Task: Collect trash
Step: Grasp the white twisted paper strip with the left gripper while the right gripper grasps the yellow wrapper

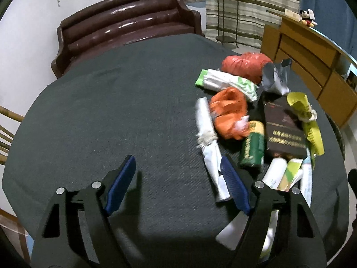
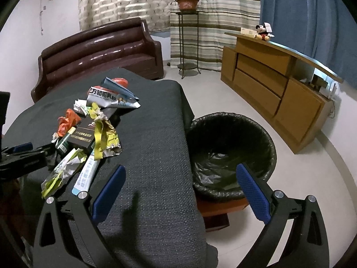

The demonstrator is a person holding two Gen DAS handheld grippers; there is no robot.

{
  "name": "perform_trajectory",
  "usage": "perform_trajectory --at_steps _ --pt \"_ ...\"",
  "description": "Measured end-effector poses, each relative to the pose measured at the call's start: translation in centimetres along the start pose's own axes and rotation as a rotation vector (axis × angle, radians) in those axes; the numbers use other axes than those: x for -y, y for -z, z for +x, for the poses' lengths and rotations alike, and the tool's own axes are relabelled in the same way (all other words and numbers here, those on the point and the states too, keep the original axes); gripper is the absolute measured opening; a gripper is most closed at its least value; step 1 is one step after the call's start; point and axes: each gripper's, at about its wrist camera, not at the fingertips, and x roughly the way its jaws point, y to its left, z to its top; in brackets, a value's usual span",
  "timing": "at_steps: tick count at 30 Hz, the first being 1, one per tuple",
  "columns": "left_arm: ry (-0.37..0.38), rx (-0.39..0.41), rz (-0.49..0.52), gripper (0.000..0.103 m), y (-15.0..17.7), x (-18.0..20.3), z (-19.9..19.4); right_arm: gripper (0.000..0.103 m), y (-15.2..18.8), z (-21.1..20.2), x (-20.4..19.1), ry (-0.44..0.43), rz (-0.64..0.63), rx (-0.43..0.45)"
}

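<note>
both tongs gape over the grey-covered table, trash heaped beside them.

the left gripper (image 1: 178,174) stands wide with nothing between its blue pads; a rolled white wrapper (image 1: 212,154) lies just beside its right pad, the trash pile (image 1: 256,116) beyond it. the right gripper (image 2: 180,185) also stands wide and empty, the pile to its left, the black-lined bin (image 2: 232,156) behind its right finger.
</note>
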Motion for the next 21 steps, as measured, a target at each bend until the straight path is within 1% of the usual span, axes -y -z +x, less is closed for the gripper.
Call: perform_trajectory --at_steps 3,5,10,11,12,13,14,15,18,19,20,21 --pt "-0.010 -0.014 -0.009 0.077 0.4 -1.1 -0.3 0.096 0.1 0.2 0.3 -0.011 0.012 -0.012" --pt "-0.001 -0.013 -0.012 0.077 0.4 -1.3 -0.7 0.096 0.1 0.4 0.2 -0.016 0.013 -0.018" --pt "0.008 0.028 0.034 0.076 -0.2 0.1 -0.9 0.096 0.1 0.5 0.0 -0.017 0.008 -0.019" --pt "0.006 0.032 0.044 0.072 -0.3 0.4 -0.7 0.096 0.0 0.5 -0.1 -0.016 0.007 -0.018" --pt "-0.002 0.032 0.056 0.059 -0.4 0.6 -0.4 0.096 0.1 0.5 0.0 -0.015 0.007 -0.017" --pt "-0.007 0.025 0.063 0.055 -0.6 0.8 -0.1 0.096 0.0 0.5 -0.1 -0.014 0.006 -0.015" --pt "0.008 0.014 0.065 0.053 -0.7 0.9 0.3 0.096 0.0 0.5 -0.2 -0.013 0.005 -0.014" --pt "0.035 0.000 0.064 0.047 -0.7 0.8 0.7 0.096 0.1 0.5 -0.3 -0.014 0.003 -0.014" --pt "0.073 0.005 0.059 0.041 -0.7 0.5 0.7 0.096 0.1 0.5 -0.4 -0.014 -0.001 -0.014" --pt "0.086 0.005 0.063 0.033 -0.7 0.5 0.7 0.096 0.0 0.6 -0.6 -0.017 -0.002 -0.015" --pt "0.116 0.006 0.061 0.026 -0.7 0.4 0.7 0.096 0.0 0.5 -0.7 -0.020 -0.004 -0.015" --pt "0.147 0.005 0.057 0.017 -0.7 0.2 0.8 0.096 -0.1 0.5 -0.8 -0.024 -0.006 -0.015"
